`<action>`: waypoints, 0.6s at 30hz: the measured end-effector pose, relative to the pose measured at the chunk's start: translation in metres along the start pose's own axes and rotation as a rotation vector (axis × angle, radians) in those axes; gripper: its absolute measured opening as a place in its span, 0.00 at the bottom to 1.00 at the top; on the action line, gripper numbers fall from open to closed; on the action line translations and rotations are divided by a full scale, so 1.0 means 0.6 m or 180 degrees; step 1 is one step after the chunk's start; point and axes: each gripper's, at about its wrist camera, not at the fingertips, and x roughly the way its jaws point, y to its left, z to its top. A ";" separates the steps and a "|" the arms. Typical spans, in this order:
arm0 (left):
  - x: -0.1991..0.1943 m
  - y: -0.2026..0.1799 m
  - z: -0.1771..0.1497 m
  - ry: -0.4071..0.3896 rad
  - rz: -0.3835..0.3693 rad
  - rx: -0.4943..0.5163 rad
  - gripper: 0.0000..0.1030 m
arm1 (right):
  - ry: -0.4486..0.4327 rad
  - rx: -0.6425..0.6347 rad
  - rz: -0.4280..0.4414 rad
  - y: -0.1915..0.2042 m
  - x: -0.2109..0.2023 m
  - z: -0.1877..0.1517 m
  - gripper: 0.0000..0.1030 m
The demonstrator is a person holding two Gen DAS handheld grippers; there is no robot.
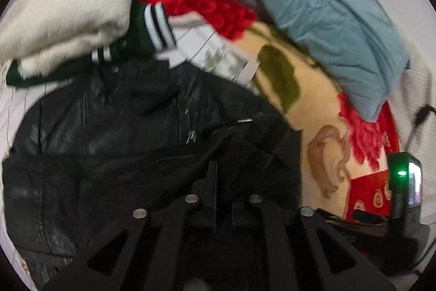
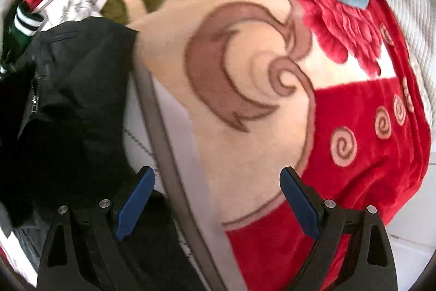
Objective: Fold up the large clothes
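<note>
Landmark: the black jacket (image 1: 114, 132), a leather-look garment with zips, spread over a white patterned sheet (image 1: 218, 51) on the bed; every place below is told from it.
Task's thing: the jacket lies crumpled in front of the left tongs (image 1: 218, 198) and, in the right wrist view, fills the left edge (image 2: 70, 89).
Left tongs: pressed almost together, with dark fabric of the jacket bunched right at the tips; whether a fold is truly pinched between them I cannot tell, since black on black hides the contact.
Right tongs: spread wide (image 2: 216, 198), nothing between the blue pads (image 2: 299, 203), hanging beside the jacket's edge over the floral blanket (image 2: 245, 18).
Neighbours: a cream knit (image 1: 65, 7) and a green striped cuff (image 1: 155, 23) lie beyond the jacket's far side; a grey-blue cushion (image 1: 327, 18) sits well past it on the blanket.
Risk, thin grip: if only a sliver of slippery fabric is caught, it could slide out when lifted, and the fold would collapse.
Risk, wrong layer: the right tongs stand over blanket and sheet, so closing there would likely seize bedding instead of the jacket.
Risk, snagging: the zip (image 2: 34, 100) and its stiff seams may catch and skew the fold.
Risk, dragging: the cuff touches the jacket's far edge and may be pulled along.
Risk, blur: both views are smeared, so aiming is uncertain.
</note>
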 end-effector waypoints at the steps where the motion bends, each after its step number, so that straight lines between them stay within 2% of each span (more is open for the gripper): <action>1: 0.008 0.001 -0.002 0.0020 0.0023 -0.0050 0.09 | 0.0027 0.0025 0.0057 -0.008 0.004 -0.004 0.92; 3: 0.007 0.005 -0.004 -0.0008 -0.0051 -0.0154 0.38 | 0.0126 0.0095 0.0239 -0.022 0.013 -0.006 0.92; 4: 0.008 0.009 -0.005 -0.0016 -0.0108 -0.0204 0.89 | 0.0191 0.0142 0.0327 -0.028 0.017 -0.008 0.92; 5: 0.009 0.012 -0.004 -0.0039 -0.0152 -0.0264 1.00 | 0.0232 0.0187 0.0401 -0.033 0.019 -0.010 0.92; 7: 0.003 0.022 0.000 -0.0158 -0.0204 -0.0338 1.00 | 0.0299 0.0285 0.0575 -0.043 0.017 -0.010 0.92; 11: -0.040 0.050 0.002 -0.0306 -0.0014 -0.0397 1.00 | 0.0229 0.0460 0.0945 -0.056 -0.015 0.001 0.92; 14: -0.100 0.088 -0.015 -0.0513 0.0571 -0.0367 1.00 | 0.0060 0.0441 0.1520 -0.038 -0.051 0.026 0.92; 16: -0.128 0.120 -0.036 -0.0547 0.1028 -0.0323 1.00 | 0.0082 0.0337 0.1811 -0.006 -0.058 0.040 0.92; 18: -0.143 0.160 -0.063 -0.0477 0.1433 -0.0353 1.00 | 0.0199 0.0196 0.2032 0.049 -0.049 0.056 0.92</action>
